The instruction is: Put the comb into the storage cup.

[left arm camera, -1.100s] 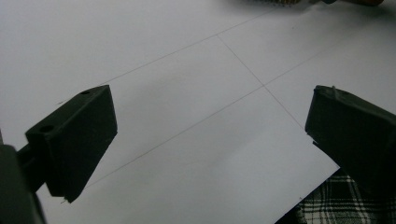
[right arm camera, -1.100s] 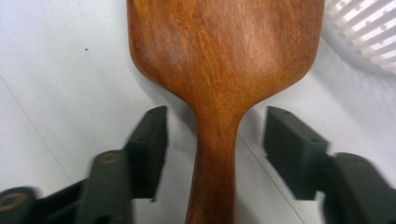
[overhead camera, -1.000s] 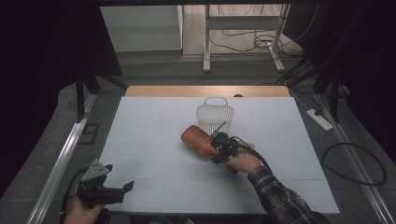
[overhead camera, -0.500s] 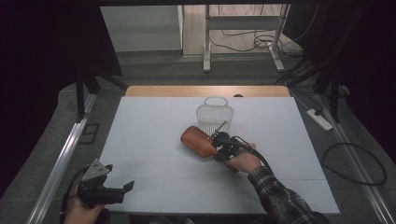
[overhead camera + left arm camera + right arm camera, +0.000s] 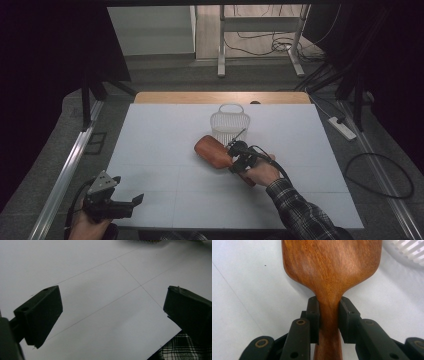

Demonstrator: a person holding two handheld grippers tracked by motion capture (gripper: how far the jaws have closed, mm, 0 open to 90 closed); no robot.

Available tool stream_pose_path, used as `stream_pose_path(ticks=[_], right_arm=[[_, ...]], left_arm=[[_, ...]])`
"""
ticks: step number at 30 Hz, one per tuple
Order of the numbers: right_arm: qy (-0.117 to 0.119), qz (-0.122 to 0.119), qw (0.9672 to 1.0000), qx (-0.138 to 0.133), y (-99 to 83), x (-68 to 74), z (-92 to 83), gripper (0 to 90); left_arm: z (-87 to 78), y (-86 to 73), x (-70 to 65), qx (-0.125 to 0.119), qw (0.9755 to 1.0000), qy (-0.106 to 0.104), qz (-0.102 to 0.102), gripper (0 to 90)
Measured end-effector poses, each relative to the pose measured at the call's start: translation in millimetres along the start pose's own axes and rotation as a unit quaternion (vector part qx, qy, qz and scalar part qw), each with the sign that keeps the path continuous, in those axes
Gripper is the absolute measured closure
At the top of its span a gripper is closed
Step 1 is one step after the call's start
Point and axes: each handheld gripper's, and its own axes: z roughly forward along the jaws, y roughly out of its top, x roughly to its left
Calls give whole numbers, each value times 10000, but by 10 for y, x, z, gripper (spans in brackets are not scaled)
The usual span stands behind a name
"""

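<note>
The wooden paddle [image 5: 329,270] lies flat near the middle of the white worktop [image 5: 150,150], its broad head pointing far-left. The right claw [image 5: 329,320] pinches its narrow neck, a black pad pressed on either side; its jaws have just been closing onto the wood. In the high view the paddle [image 5: 212,151] sits just near of a white mesh basket [image 5: 229,125], whose rim shows at the far right of the right gripper view. The left claw [image 5: 112,312] is spread wide, holding nothing, at the worktop's near-left corner [image 5: 107,200].
</note>
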Motion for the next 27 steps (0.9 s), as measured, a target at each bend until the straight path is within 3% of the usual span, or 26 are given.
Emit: stream_pose_path(ticks=[11, 21, 27], right_arm=[[22, -71, 9999, -148, -59, 23, -30, 724], [52, -193, 9995, -240, -86, 84, -57, 724], [50, -215, 9987, -465, -94, 113, -119, 724]], left_arm=[[-17, -5, -3, -98, 9999, -30, 31, 24], [-33, -7, 23, -160, 9998, -107, -66, 1], [-36, 4, 18, -227, 9995, -161, -151, 0]])
